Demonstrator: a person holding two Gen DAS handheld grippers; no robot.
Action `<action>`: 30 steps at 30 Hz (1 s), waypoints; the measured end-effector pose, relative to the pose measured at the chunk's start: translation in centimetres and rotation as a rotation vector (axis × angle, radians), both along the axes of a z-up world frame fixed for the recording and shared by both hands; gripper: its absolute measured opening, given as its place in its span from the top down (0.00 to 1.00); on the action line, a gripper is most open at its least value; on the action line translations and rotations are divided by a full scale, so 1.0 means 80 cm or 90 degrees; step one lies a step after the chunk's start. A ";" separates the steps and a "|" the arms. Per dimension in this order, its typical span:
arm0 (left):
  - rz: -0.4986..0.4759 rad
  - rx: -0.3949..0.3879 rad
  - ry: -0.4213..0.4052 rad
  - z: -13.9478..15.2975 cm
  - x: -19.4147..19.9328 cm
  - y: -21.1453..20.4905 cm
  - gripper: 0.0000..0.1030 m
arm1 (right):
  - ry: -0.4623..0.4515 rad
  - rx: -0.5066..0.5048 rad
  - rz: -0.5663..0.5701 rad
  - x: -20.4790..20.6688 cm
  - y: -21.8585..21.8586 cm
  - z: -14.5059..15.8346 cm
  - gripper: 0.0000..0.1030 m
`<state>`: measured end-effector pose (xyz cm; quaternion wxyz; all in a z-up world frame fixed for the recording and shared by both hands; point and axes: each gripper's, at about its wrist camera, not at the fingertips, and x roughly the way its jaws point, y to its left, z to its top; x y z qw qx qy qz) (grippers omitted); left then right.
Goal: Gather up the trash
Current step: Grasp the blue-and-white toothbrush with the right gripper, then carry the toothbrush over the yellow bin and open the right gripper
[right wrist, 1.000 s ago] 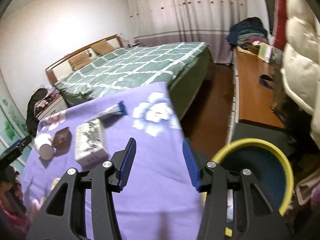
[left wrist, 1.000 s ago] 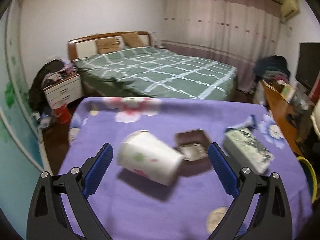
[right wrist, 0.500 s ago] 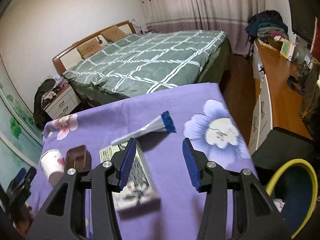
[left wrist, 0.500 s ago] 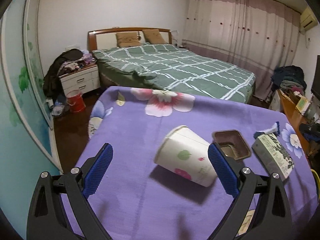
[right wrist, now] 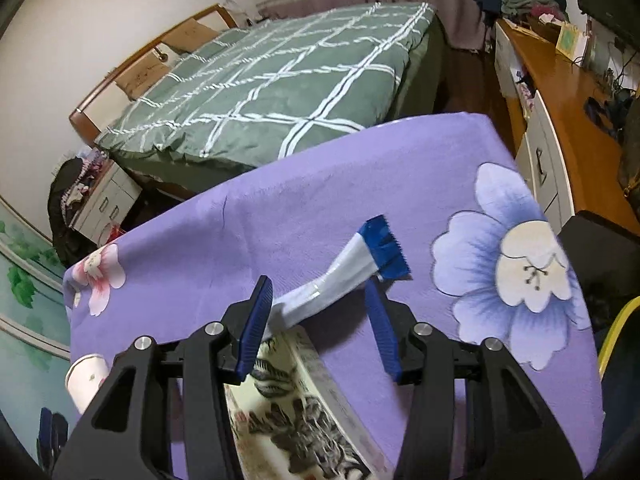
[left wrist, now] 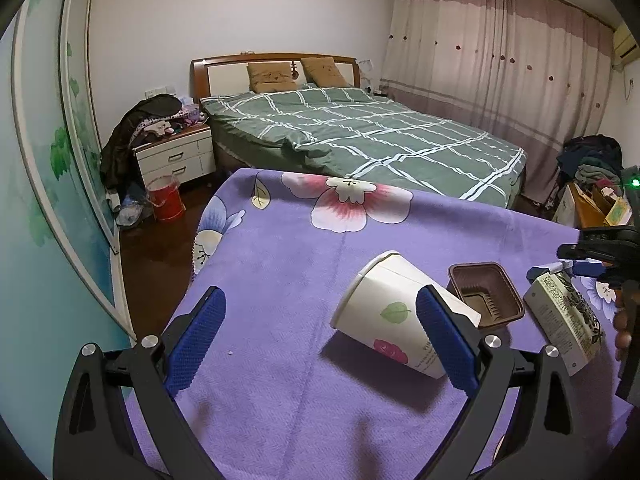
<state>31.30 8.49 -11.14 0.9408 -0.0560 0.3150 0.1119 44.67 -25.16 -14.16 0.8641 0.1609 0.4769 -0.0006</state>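
Note:
A white paper cup [left wrist: 390,318] with a leaf print lies on its side on the purple flowered cloth [left wrist: 280,280]. My left gripper [left wrist: 320,334] stands open above the cloth, and its right finger overlaps the cup. Beside the cup sit a brown plastic tray [left wrist: 486,296] and a floral-print box [left wrist: 560,320]. In the right wrist view a white and blue wrapper [right wrist: 348,268] lies just past the box [right wrist: 304,412]. My right gripper [right wrist: 320,322] is open over them, the wrapper's near end between its pads, which do not press on it.
A yellow-rimmed bin [right wrist: 618,324] shows at the right edge, off the table. Beyond the table are a green checked bed [left wrist: 360,136], a nightstand [left wrist: 176,156] with a red bucket [left wrist: 164,198], and a wooden desk [right wrist: 560,92]. The cup [right wrist: 86,374] lies at the far left.
My right gripper swung left from above the bin to over the box and wrapper. The left gripper shifted a little, so the cup now sits by its right finger.

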 end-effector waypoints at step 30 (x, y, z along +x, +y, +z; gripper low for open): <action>-0.016 0.006 -0.012 0.009 -0.011 -0.012 0.08 | -0.221 -0.045 0.020 -0.182 -0.055 0.104 0.92</action>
